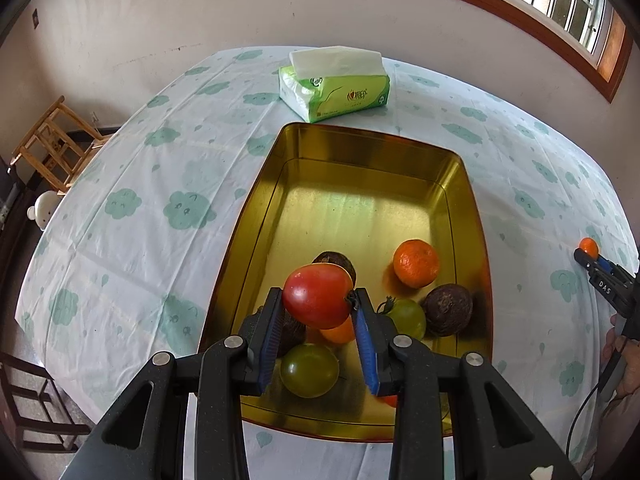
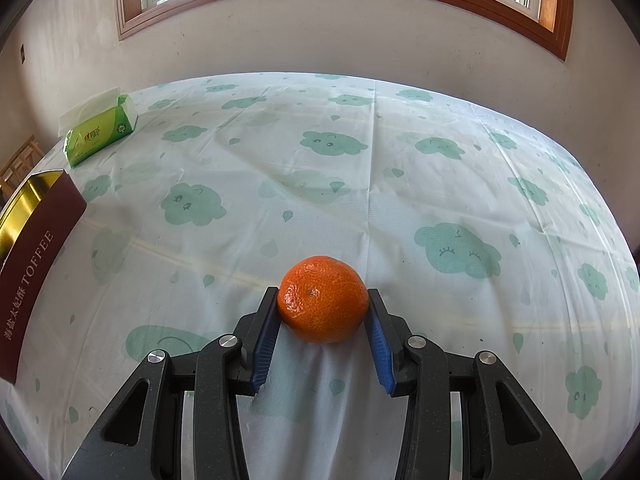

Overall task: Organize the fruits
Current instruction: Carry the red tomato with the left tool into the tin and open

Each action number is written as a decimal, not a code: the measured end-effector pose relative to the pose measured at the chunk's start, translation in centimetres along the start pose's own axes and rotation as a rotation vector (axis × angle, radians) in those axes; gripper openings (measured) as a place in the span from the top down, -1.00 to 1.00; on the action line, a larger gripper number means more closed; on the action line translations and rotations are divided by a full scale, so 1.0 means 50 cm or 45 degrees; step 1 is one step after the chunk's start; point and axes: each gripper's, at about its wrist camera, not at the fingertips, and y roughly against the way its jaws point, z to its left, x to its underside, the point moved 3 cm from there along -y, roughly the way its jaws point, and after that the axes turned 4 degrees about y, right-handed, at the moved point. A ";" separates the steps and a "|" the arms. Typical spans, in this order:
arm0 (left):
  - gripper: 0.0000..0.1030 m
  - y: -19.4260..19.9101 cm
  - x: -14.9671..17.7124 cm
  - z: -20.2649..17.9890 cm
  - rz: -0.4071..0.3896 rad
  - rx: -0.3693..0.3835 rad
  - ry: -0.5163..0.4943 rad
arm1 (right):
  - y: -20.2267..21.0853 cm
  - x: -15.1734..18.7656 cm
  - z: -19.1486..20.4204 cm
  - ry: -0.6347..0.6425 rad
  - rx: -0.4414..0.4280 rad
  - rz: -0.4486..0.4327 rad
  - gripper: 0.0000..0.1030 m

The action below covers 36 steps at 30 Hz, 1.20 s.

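Note:
My left gripper (image 1: 317, 300) is shut on a red tomato (image 1: 316, 294), held above the near end of a gold tin tray (image 1: 360, 148). Inside the tray lie an orange mandarin (image 1: 416, 263), a green tomato (image 1: 309, 370), a second green tomato (image 1: 408, 317), a dark brown round fruit (image 1: 448, 309) and more fruit partly hidden behind the held tomato. My right gripper (image 2: 323, 300) is shut on an orange mandarin (image 2: 323, 298) just over the tablecloth. In the left wrist view that gripper (image 1: 585, 255) shows at the far right with its mandarin (image 1: 589, 247).
A green tissue pack (image 1: 334, 84) lies beyond the tray's far end, also seen as the tissue pack (image 2: 100, 130) at the upper left. The tray's dark red side (image 2: 36, 272) stands at the left edge. A cloud-print cloth (image 2: 360, 184) covers the table. Wooden chairs (image 1: 52, 144) stand to the left.

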 end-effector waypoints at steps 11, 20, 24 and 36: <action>0.40 -0.022 0.013 0.004 0.031 0.013 -0.012 | 0.000 0.001 0.000 0.000 0.002 0.000 0.16; 0.38 -0.025 0.010 0.003 0.028 0.026 -0.015 | 0.001 0.001 0.001 0.002 0.006 0.001 0.16; 0.38 -0.025 0.010 0.002 0.030 0.032 -0.010 | 0.001 0.001 0.001 0.001 0.006 0.000 0.16; 0.27 -0.024 0.018 0.004 0.029 0.046 -0.006 | 0.000 0.001 0.002 0.003 0.010 -0.002 0.16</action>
